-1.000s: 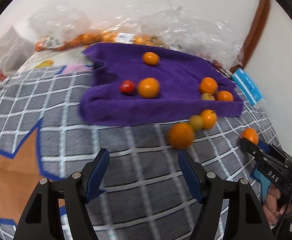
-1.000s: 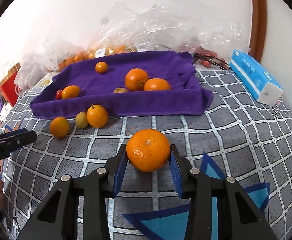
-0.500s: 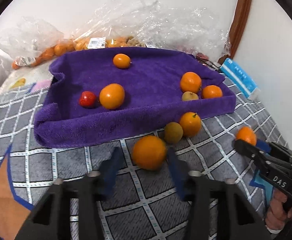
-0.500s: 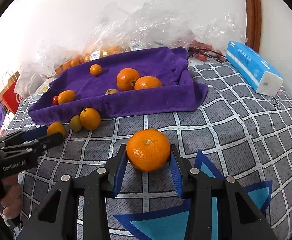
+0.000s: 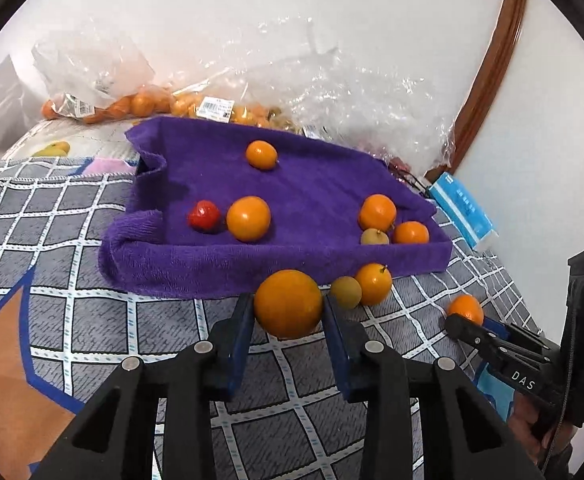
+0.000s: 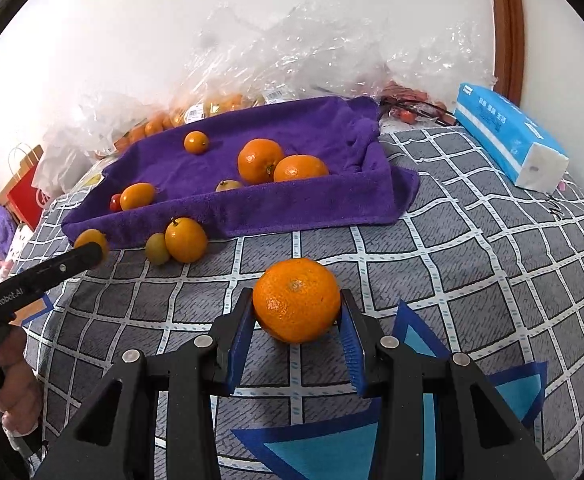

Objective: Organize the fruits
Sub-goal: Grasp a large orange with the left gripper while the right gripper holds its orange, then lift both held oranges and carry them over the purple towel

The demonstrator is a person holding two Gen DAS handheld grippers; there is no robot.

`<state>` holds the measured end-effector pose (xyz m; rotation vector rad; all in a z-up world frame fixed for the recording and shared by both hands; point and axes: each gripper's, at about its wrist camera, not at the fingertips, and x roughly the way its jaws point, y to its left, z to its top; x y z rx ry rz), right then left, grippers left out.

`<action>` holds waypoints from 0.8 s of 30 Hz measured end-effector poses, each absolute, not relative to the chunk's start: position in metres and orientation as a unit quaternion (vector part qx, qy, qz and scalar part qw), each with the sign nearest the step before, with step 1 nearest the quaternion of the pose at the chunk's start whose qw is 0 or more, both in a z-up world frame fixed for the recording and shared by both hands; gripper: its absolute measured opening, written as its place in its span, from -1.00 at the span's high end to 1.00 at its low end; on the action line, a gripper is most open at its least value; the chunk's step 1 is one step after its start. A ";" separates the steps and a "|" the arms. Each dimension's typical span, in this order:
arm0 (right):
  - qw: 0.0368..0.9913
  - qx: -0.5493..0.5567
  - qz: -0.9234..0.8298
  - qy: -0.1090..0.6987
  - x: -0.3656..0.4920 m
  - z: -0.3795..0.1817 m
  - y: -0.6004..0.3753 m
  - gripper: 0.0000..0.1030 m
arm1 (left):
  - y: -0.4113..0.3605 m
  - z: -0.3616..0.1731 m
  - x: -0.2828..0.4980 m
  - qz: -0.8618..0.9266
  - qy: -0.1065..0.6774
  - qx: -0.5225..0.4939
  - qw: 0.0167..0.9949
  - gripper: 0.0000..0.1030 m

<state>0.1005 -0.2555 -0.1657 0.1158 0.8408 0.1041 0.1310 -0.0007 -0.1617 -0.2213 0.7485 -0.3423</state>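
Just in front of the purple towel tray (image 5: 276,276), the left gripper (image 5: 288,316) clasps a smooth orange (image 5: 288,304) and the right gripper (image 6: 296,308) clenches a mandarin (image 6: 295,300); lift both clear of the tray's front wall before releasing inside.

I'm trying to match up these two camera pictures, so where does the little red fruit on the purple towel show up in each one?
Left wrist view: the red fruit lies left of centre on the purple towel, touching the left side of an orange fruit.
Right wrist view: the red fruit is far left on the towel, mostly hidden behind that same orange fruit.
Shared landmark: the blue tissue pack, right of the towel.
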 end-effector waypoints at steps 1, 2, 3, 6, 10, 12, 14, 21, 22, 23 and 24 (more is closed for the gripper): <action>0.910 0.059 0.051 0.408 0.101 -0.166 -0.256 0.21 | 0.000 -0.161 0.131 -0.166 0.360 -0.109 0.912 0.36; 0.909 0.060 0.051 0.408 0.101 -0.166 -0.256 0.21 | 0.002 -0.159 0.130 -0.164 0.355 -0.111 0.914 0.36; 0.910 0.059 0.051 0.408 0.101 -0.166 -0.256 0.21 | 0.004 -0.159 0.128 -0.162 0.351 -0.113 0.915 0.36; 0.911 0.058 0.052 0.406 0.100 -0.165 -0.256 0.21 | 0.009 -0.155 0.124 -0.158 0.340 -0.118 0.920 0.36; 0.912 0.065 0.052 0.402 0.099 -0.165 -0.258 0.21 | 0.009 -0.153 0.123 -0.156 0.332 -0.115 0.923 0.36; 0.912 0.067 0.052 0.402 0.099 -0.165 -0.258 0.21 | 0.010 -0.151 0.121 -0.159 0.327 -0.116 0.924 0.36; 0.912 0.064 0.053 0.401 0.099 -0.165 -0.258 0.21 | 0.010 -0.149 0.119 -0.160 0.320 -0.114 0.927 0.36; 0.914 0.062 0.046 0.399 0.097 -0.163 -0.258 0.21 | 0.011 -0.147 0.117 -0.168 0.318 -0.115 0.926 0.36; 0.913 0.060 0.046 0.401 0.098 -0.164 -0.257 0.21 | 0.012 -0.146 0.117 -0.168 0.317 -0.118 0.926 0.36; 0.912 0.058 0.046 0.403 0.098 -0.164 -0.256 0.21 | 0.014 -0.146 0.116 -0.166 0.316 -0.122 0.926 0.36; 0.911 0.056 0.048 0.405 0.099 -0.164 -0.254 0.21 | 0.016 -0.145 0.116 -0.165 0.317 -0.124 0.926 0.36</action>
